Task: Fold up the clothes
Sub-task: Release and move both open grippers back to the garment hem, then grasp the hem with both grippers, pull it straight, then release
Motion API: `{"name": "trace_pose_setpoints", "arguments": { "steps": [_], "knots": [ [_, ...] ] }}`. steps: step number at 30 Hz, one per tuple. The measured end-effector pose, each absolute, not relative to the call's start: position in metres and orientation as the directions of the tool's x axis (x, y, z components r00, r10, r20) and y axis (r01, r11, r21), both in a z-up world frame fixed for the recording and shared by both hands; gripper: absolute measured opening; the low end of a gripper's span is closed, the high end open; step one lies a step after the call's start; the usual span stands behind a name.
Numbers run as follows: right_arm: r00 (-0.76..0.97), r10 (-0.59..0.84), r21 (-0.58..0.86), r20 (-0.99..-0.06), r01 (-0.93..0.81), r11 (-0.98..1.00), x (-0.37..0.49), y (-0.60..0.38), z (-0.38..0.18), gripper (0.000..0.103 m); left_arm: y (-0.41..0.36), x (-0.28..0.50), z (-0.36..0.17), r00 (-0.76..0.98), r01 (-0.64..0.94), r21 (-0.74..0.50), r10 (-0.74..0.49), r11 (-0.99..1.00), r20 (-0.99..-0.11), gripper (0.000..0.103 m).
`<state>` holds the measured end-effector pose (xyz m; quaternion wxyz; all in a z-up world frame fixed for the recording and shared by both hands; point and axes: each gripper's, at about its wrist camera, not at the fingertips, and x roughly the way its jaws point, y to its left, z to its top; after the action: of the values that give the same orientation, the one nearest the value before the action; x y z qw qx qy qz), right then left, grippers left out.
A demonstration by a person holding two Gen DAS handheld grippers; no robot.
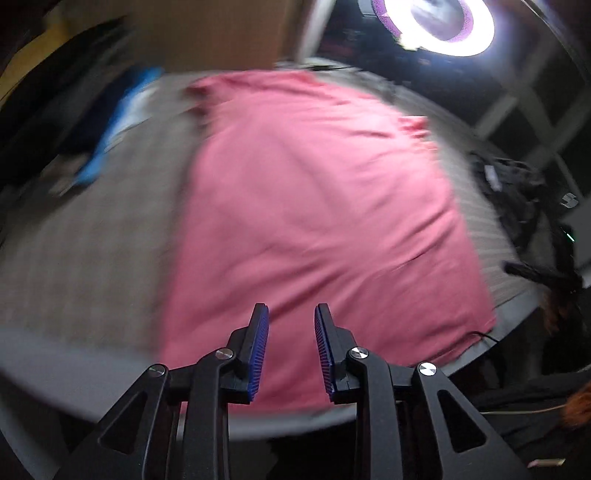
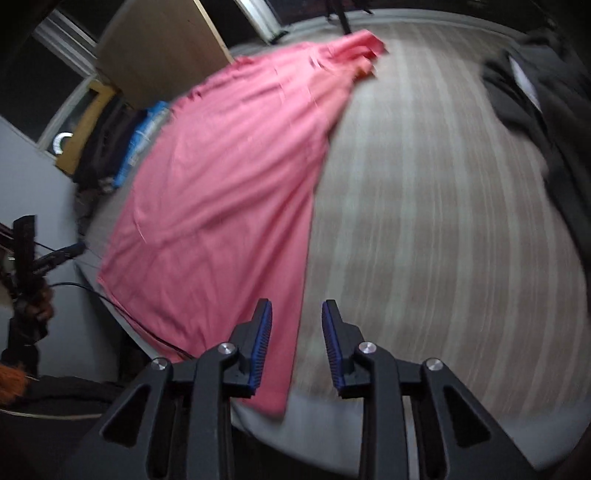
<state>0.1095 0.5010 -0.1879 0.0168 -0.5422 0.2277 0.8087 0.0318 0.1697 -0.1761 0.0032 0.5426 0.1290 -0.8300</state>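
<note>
A pink T-shirt (image 1: 314, 206) lies spread flat on a striped grey-beige surface (image 1: 92, 240), hem toward me, sleeves at the far end. My left gripper (image 1: 291, 325) is open and empty, hovering over the shirt's near hem. In the right wrist view the same pink shirt (image 2: 229, 192) lies to the left on the striped surface (image 2: 424, 221). My right gripper (image 2: 297, 321) is open and empty, above the shirt's near right corner and edge. Both views are motion-blurred.
A dark garment pile (image 2: 546, 122) lies at the far right of the surface, also seen in the left wrist view (image 1: 517, 192). A blue item (image 1: 122, 122) lies at the left edge. A ring light (image 1: 439, 26) glows beyond. A black cable (image 2: 122, 310) runs by the near edge.
</note>
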Motion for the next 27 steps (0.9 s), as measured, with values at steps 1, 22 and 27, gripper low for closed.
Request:
{"name": "trace_pose_setpoints", "arguments": {
  "steps": [1,22,27],
  "knots": [
    [-0.404,-0.2,0.34,-0.892,-0.31,-0.888,0.119,0.493,-0.193,0.03,0.156,0.043,-0.183,-0.404,0.165,-0.206,0.124,-0.964,-0.906,0.024],
    [-0.392,-0.053,0.221,-0.919,-0.397,-0.891,0.139,0.437,-0.227,0.041,0.136,0.057,-0.241,-0.367,0.061,-0.244,0.205,-0.968,-0.908,0.005],
    [-0.39,-0.07,0.219,-0.918,-0.352,-0.91,0.136,0.429,-0.23,0.022,0.139,0.054,-0.242,-0.359,0.068,-0.253,0.213,-0.965,-0.909,0.003]
  ]
}}
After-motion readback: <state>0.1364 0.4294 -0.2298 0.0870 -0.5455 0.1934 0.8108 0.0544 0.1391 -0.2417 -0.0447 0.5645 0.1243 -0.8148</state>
